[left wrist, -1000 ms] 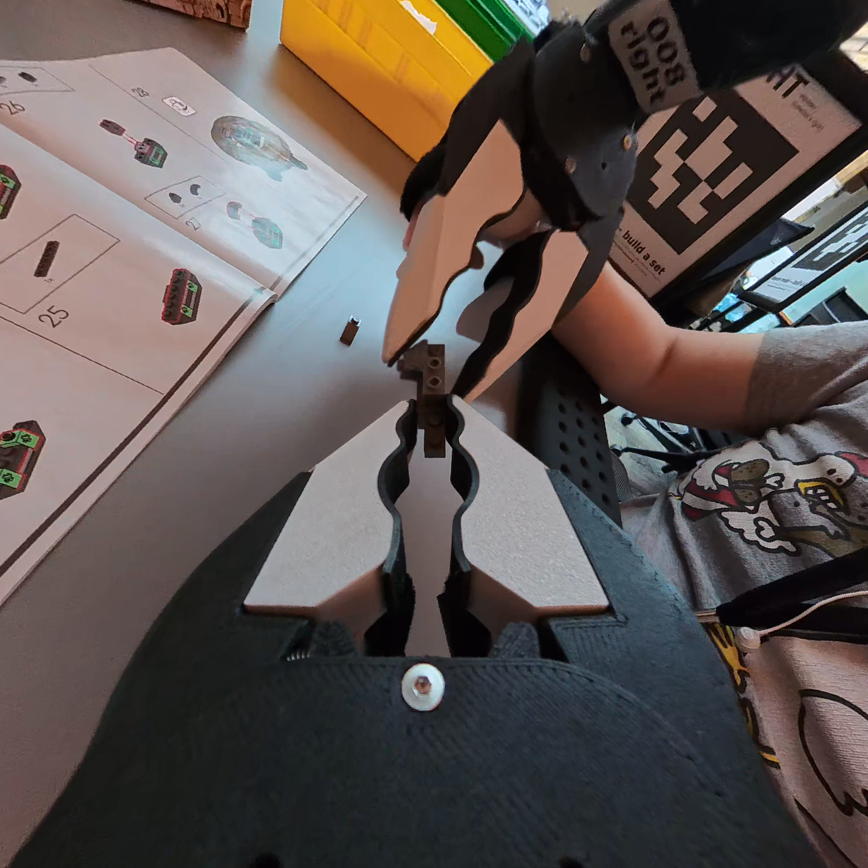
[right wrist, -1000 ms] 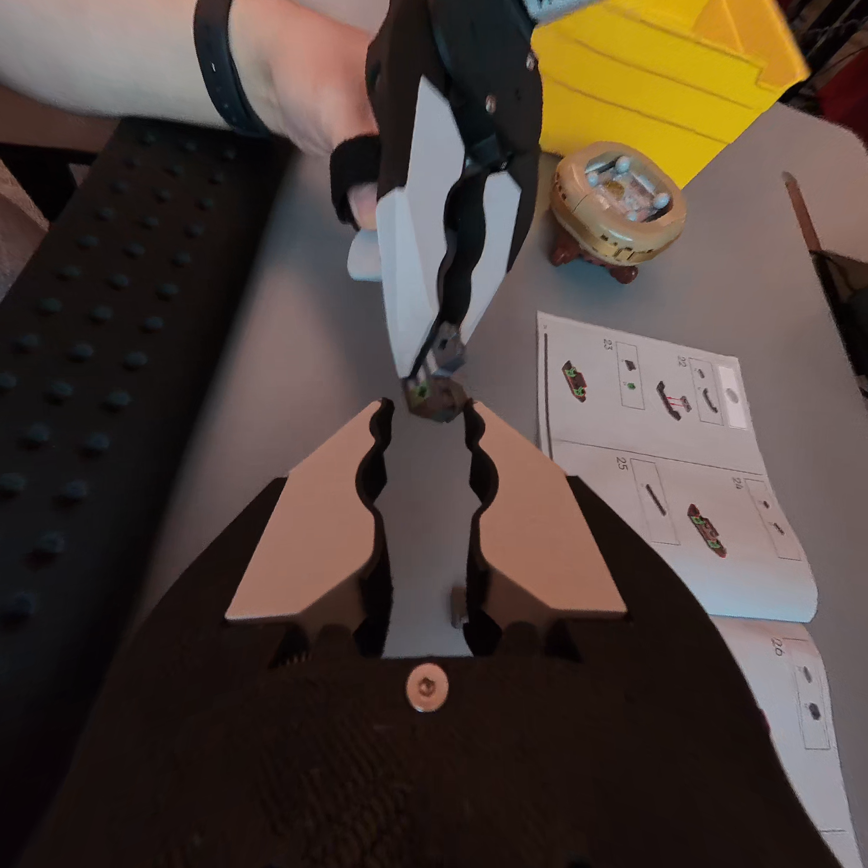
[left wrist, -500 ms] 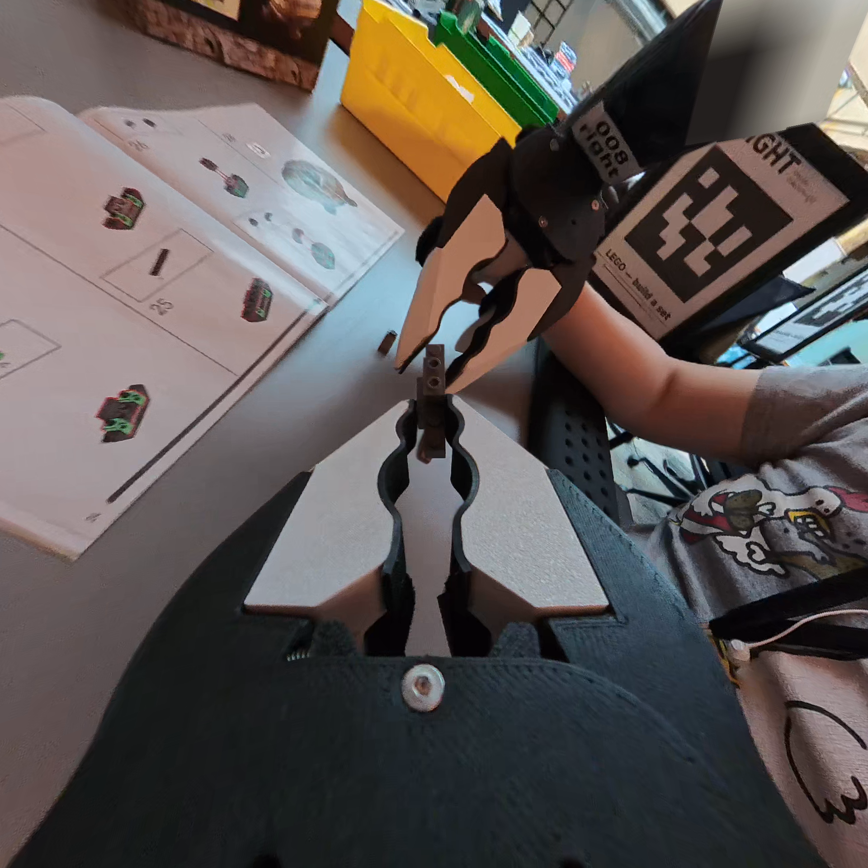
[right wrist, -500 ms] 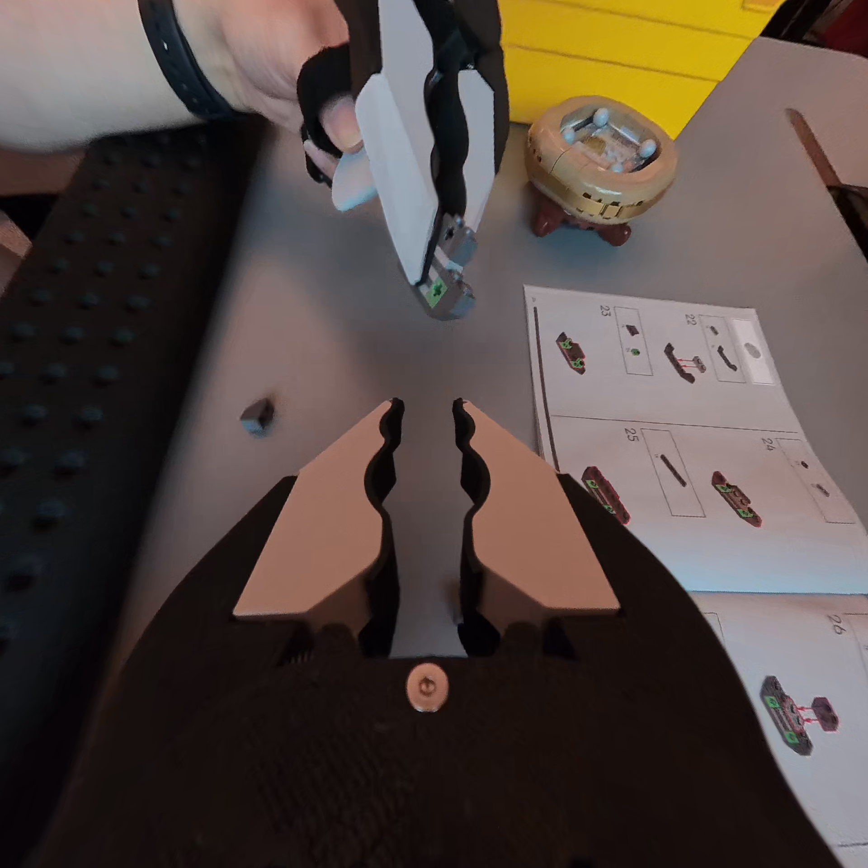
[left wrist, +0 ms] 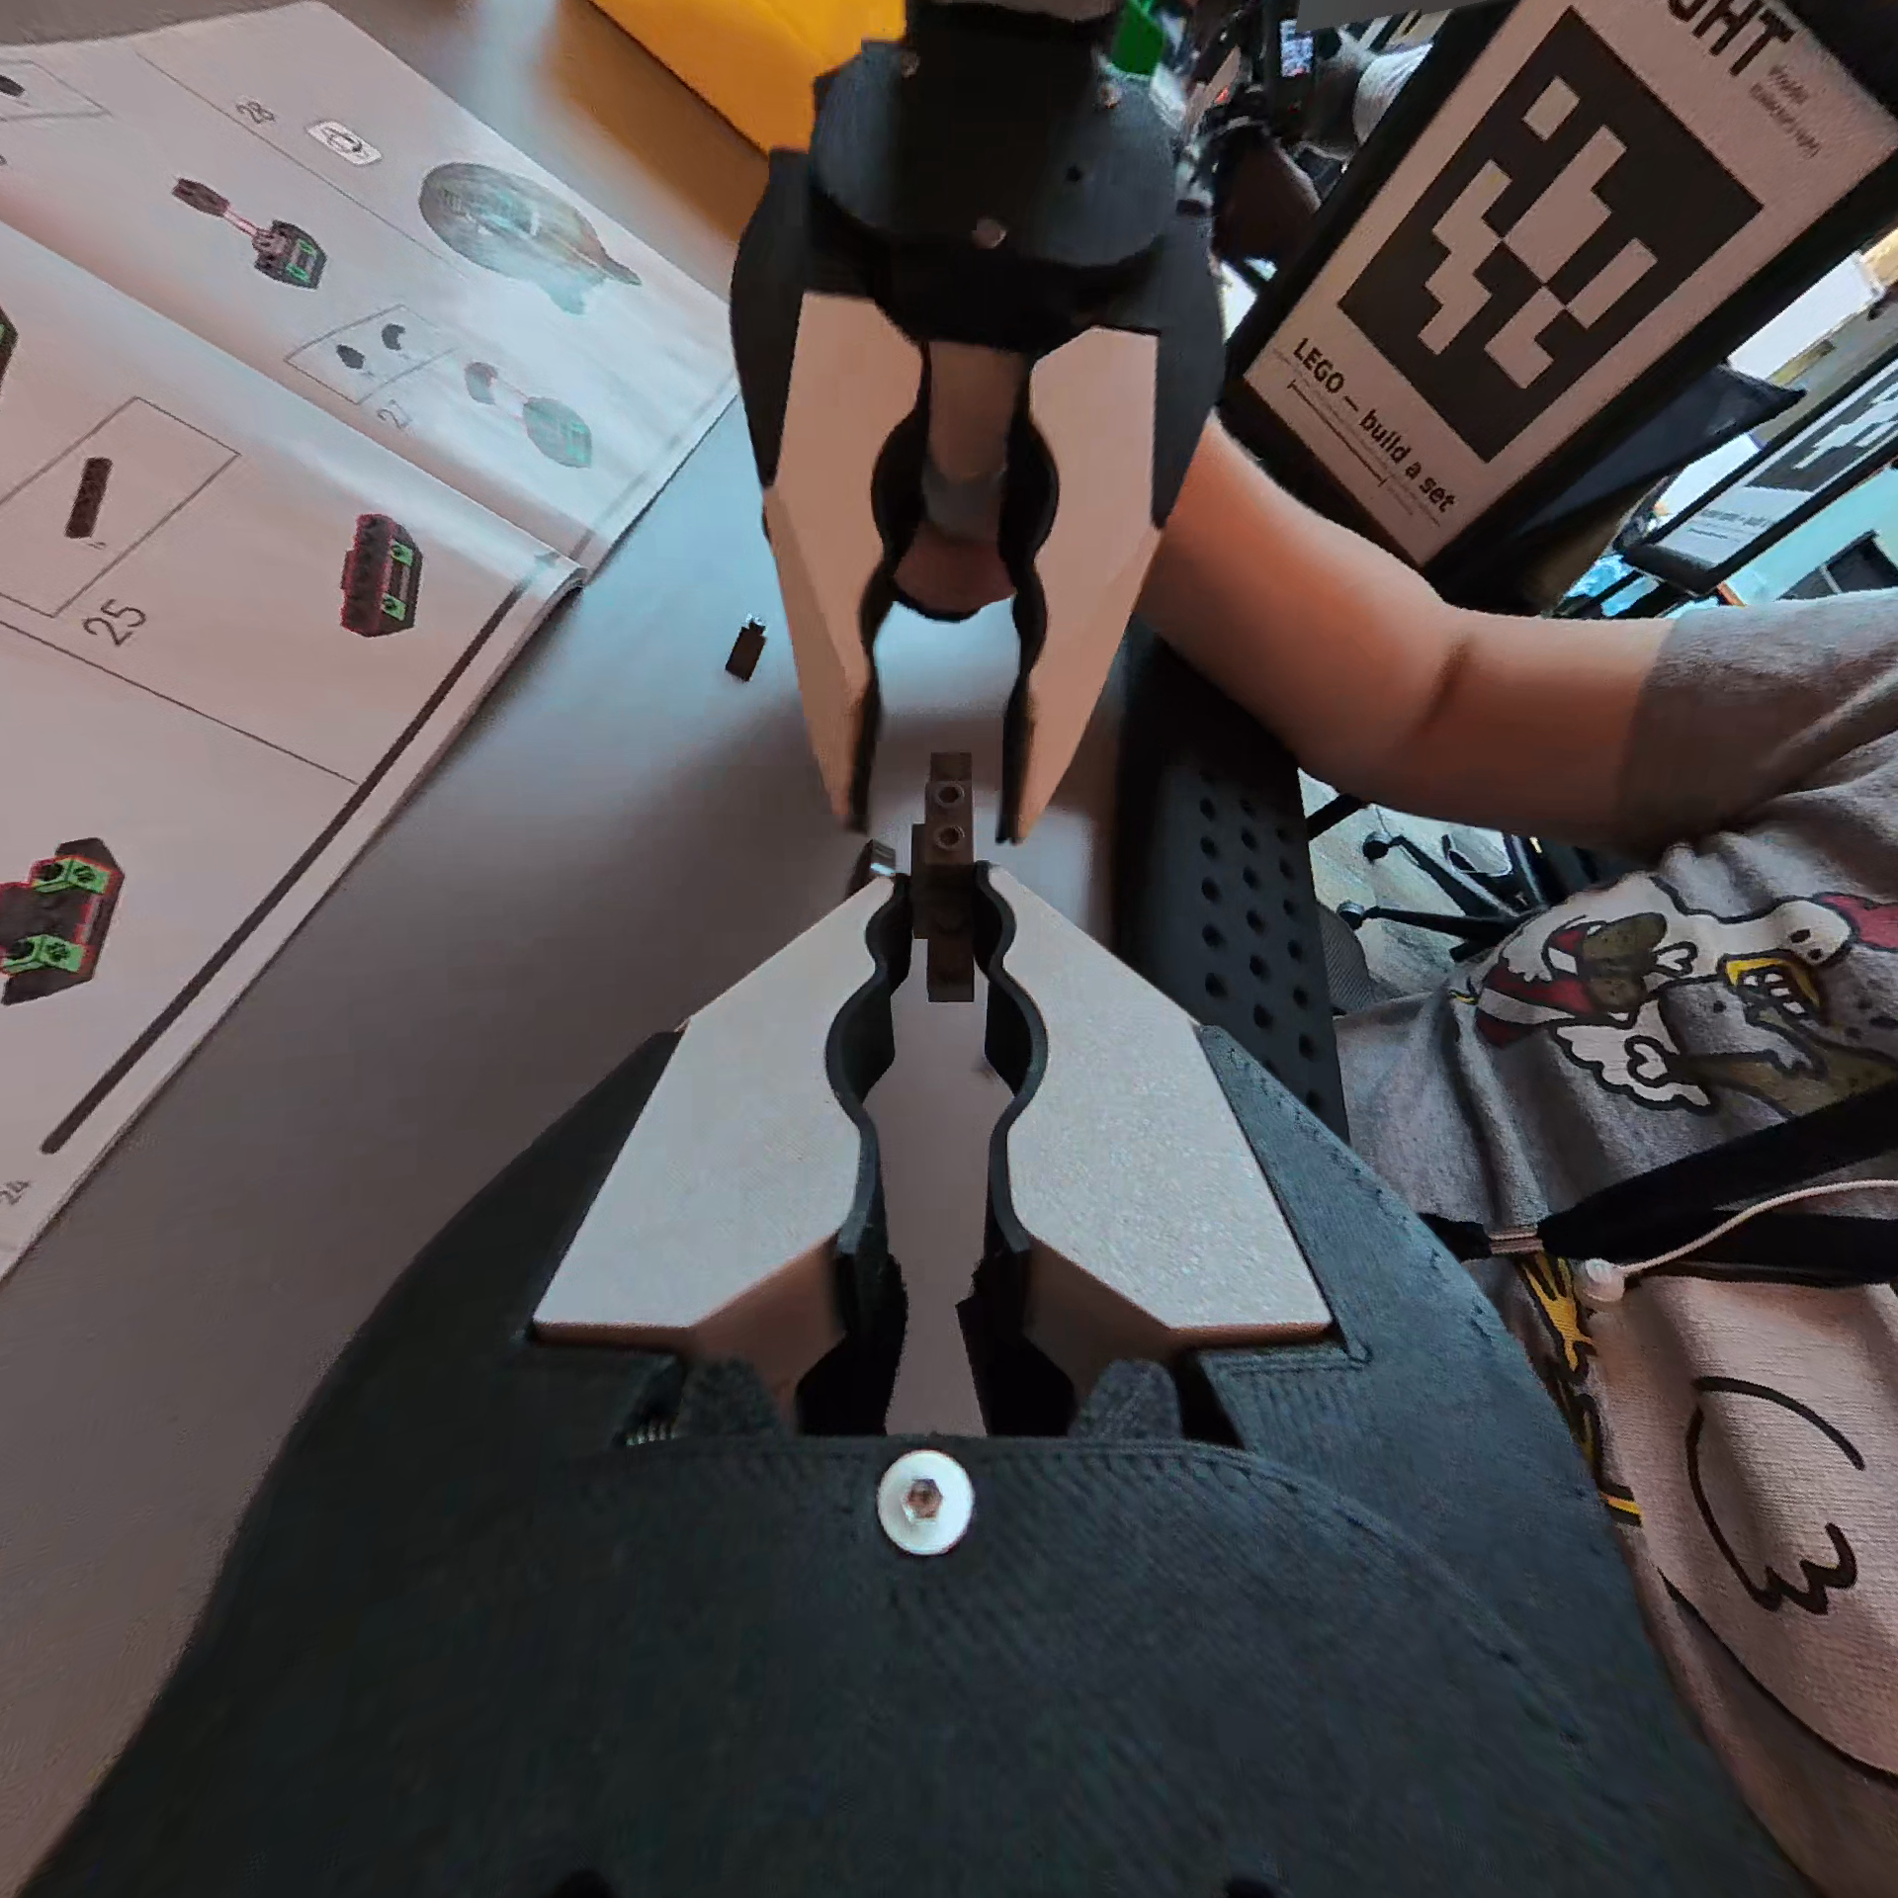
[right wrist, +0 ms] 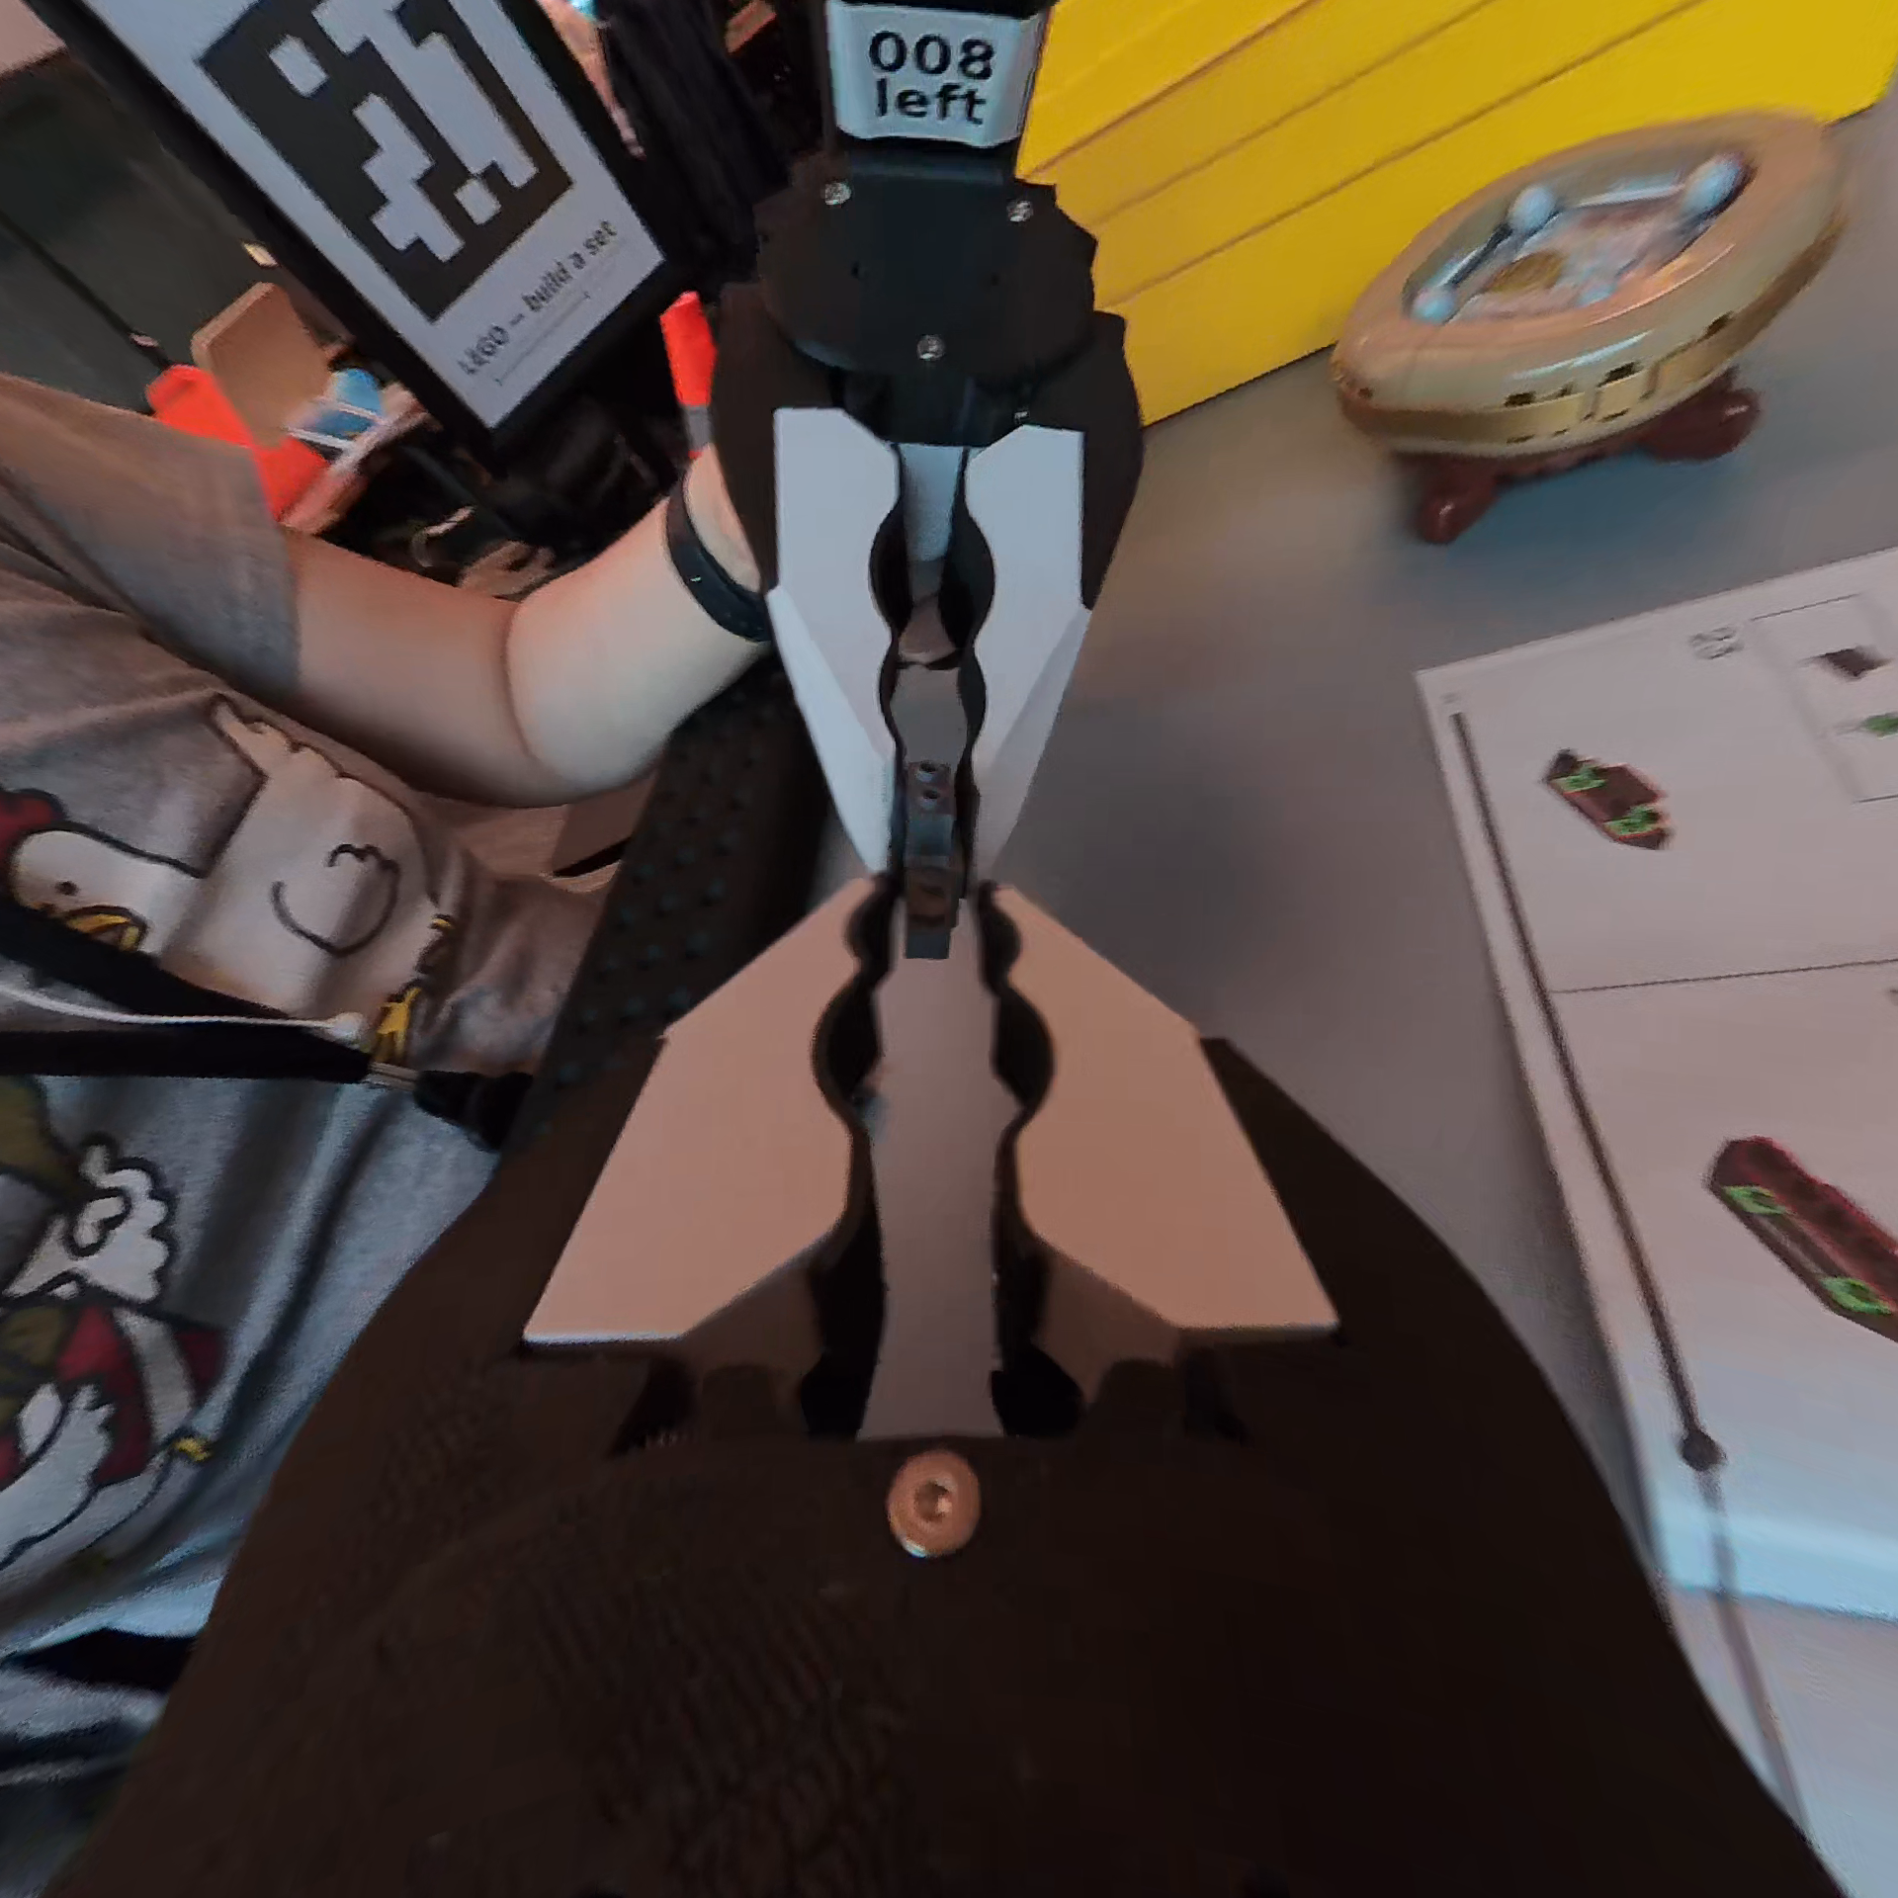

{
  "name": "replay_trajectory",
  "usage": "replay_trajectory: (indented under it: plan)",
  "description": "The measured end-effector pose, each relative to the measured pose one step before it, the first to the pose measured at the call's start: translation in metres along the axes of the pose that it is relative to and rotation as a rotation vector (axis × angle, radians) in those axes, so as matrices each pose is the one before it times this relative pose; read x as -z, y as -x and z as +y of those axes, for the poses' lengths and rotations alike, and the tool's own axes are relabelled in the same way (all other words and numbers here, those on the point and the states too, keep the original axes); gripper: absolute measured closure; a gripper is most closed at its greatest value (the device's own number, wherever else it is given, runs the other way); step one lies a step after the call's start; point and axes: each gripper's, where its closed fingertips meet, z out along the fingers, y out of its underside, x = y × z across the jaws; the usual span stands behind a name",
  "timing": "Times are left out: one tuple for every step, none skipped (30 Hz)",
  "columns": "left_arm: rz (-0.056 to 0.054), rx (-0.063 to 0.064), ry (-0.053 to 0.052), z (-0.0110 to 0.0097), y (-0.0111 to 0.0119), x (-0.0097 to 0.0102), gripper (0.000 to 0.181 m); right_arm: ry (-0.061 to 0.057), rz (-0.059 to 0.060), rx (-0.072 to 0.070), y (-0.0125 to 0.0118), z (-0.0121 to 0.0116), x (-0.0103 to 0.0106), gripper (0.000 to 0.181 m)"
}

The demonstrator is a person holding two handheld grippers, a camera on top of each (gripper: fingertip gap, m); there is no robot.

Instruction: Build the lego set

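Worktop [left wrist: 431, 986] grey; open instruction booklet [left wrist: 205, 534] toward its far left edge in the left wrist view. Tan domed model [right wrist: 1582, 308] sits by a yellow bin [right wrist: 1335, 185]. Left claw [left wrist: 945, 883] clamped on a small dark brown brick assembly [left wrist: 947, 863], held in the air, studded end protruding. Right claw [left wrist: 929, 822] open, its tips straddling that end. Likely light, rigid, smooth; joints could pop under side load, so grip the flat sides. Loose dark piece [left wrist: 747, 649] lies beside the booklet.

Each view is taken close along its own fingers, the two facing each other. Shared at frame centre are the dark brick assembly [left wrist: 947, 873] [right wrist: 929, 873] and the grey table [left wrist: 431, 1027] [right wrist: 1232, 719].
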Motion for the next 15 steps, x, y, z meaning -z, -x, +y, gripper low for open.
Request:
replay_trajectory:
  plan:
    - [0.0106,0.0039,-0.0022,-0.00021,-0.00112,0.00016,0.172,0.0038,-0.0248,-0.0120,0.00266,0.00052,-0.00096,0.172]
    - [0.0051,0.0050,-0.0050,-0.00046,-0.00016,0.00041,0.172,-0.0027,-0.0015,-0.0123,-0.00100,-0.00055,0.00025,0.172]
    - [0.0043,0.0052,-0.0154,-0.00209,0.00012,0.00048,0.172,-0.0098,-0.0063,-0.0067,0.00003,-0.00191,0.00118,0.172]
    - [0.0122,0.0088,-0.0251,-0.00362,-0.00119,0.00084,0.172,-0.0187,-0.0097,-0.0021,0.00072,-0.00334,0.00191,0.172]
    - [0.0123,0.0134,-0.0342,-0.00504,-0.00087,0.00167,0.171,-0.0315,0.0028,-0.0052,-0.00115,-0.00518,0.00273,0.173]
    - [0.0060,0.0179,-0.0380,-0.00550,0.00049,0.00232,0.163,-0.0394,0.0042,-0.0100,-0.00164,-0.00626,0.00316,0.173]
    - [-0.0033,0.0214,-0.0354,-0.00528,0.00205,0.00273,0.151,-0.0459,-0.0021,-0.0137,-0.00074,-0.00772,0.00346,0.173]
    - [-0.0098,0.0176,-0.0360,-0.00525,0.00287,0.00294,0.145,-0.0568,0.0046,-0.0155,-0.00158,-0.00927,0.00367,0.173]
    - [-0.0073,0.0110,-0.0443,-0.00628,0.00218,0.00292,0.144,-0.0599,0.0070,-0.0158,-0.00188,-0.00944,0.00331,0.173]
    - [0.0059,0.0038,-0.0509,-0.00718,-0.00045,0.00221,0.145,-0.0424,-0.0055,-0.0111,0.00050,-0.00696,0.00212,0.173]
    - [0.0143,-0.0015,-0.0502,-0.00687,-0.00227,0.00134,0.146,-0.0326,-0.0090,-0.0018,0.00182,-0.00550,0.00083,0.173]
    - [0.0092,-0.0033,-0.0428,-0.00571,-0.00177,0.00032,0.151,-0.0295,0.0019,0.0066,0.00090,-0.00468,-0.00028,0.173]
    - [0.0034,-0.0054,-0.0318,-0.00433,-0.00117,-0.00034,0.151,-0.0111,0.0088,0.0107,0.00016,-0.00185,-0.00144,0.173]
    - [0.0024,-0.0093,-0.0209,-0.00321,-0.00131,-0.00060,0.151,-0.0009,-0.0002,0.0123,0.00154,-0.00030,-0.00196,0.173]
    - [0.0024,-0.0162,-0.0093,-0.00172,-0.00165,-0.00055,0.153,0.0013,0.0029,0.0090,0.00078,0.00022,-0.00208,0.173]
